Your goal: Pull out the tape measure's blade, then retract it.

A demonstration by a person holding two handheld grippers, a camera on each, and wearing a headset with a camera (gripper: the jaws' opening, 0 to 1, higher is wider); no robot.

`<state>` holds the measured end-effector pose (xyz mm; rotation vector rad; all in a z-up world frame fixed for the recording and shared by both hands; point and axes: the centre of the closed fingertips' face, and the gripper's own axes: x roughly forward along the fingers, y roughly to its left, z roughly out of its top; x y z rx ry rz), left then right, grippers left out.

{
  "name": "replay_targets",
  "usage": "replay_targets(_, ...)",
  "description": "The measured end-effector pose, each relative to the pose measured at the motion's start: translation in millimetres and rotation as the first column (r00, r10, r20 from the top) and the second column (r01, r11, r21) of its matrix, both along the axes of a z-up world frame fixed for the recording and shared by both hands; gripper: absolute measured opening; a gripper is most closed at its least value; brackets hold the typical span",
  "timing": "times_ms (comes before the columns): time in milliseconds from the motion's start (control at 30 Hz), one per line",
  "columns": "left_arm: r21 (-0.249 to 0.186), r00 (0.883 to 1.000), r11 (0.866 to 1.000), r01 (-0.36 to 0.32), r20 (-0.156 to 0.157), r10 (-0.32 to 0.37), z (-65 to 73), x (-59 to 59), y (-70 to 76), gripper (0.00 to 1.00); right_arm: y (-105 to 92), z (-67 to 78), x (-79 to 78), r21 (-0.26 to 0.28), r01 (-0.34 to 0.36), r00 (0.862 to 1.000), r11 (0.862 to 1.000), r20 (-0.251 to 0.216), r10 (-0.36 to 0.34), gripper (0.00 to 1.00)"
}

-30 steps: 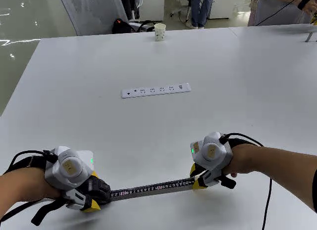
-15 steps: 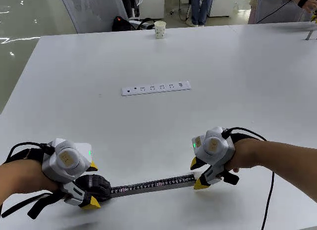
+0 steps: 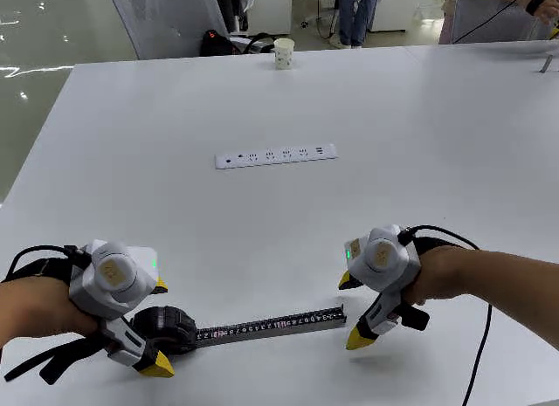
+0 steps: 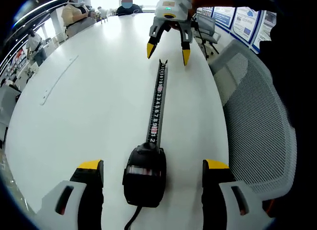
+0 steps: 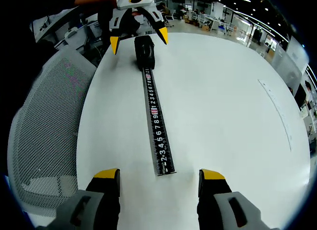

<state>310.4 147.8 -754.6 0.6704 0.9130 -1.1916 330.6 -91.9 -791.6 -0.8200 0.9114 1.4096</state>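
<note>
Both let go since a second ago: head view, left gripper (image 3: 159, 327) and right gripper (image 3: 349, 311) fingers apart, tape measure (image 3: 172, 322) flat on the surface (image 3: 262, 92), blade (image 3: 271, 324) out; left gripper view, it sits untouched between the fingers; right gripper view, blade tip just ahead

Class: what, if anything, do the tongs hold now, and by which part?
Nothing: the left tongs and right tongs stand open; the tape measure, blade out, lies free.

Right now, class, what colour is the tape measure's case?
Black; the tape measure's case shows best in the left gripper view.
</note>
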Motion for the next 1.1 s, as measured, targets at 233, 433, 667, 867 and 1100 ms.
replay_targets(233,-0.042,0.998,0.997,-0.058,-0.030,0.057,5.3,-2.2,-3.6,0.95,-4.7,-1.9,-0.9,0.013,0.050,0.999,0.999,-0.015,-0.050,0.75)
replay_targets(433,-0.081,0.995,0.992,-0.092,-0.042,0.089,8.3,-3.5,-7.1,0.99,-6.3,-0.4,3.6,0.041,0.098,0.995,0.994,-0.001,-0.098,0.87)
replay_targets(667,-0.071,0.973,0.971,-0.227,-0.070,0.222,3.8,-2.4,4.2,0.99,-9.6,4.5,13.3,0.099,0.194,0.981,0.976,0.006,-0.196,0.99)
replay_targets(867,-0.133,0.962,0.953,-0.273,-0.021,0.273,10.5,0.8,7.3,0.99,-19.7,3.6,16.2,0.114,0.269,0.963,0.956,0.001,-0.271,0.99)
replay_targets(1100,-0.151,0.912,0.901,-0.406,-0.005,0.410,7.7,1.7,23.7,0.99,-27.5,7.3,12.7,0.167,0.297,0.951,0.940,0.041,-0.308,0.99)
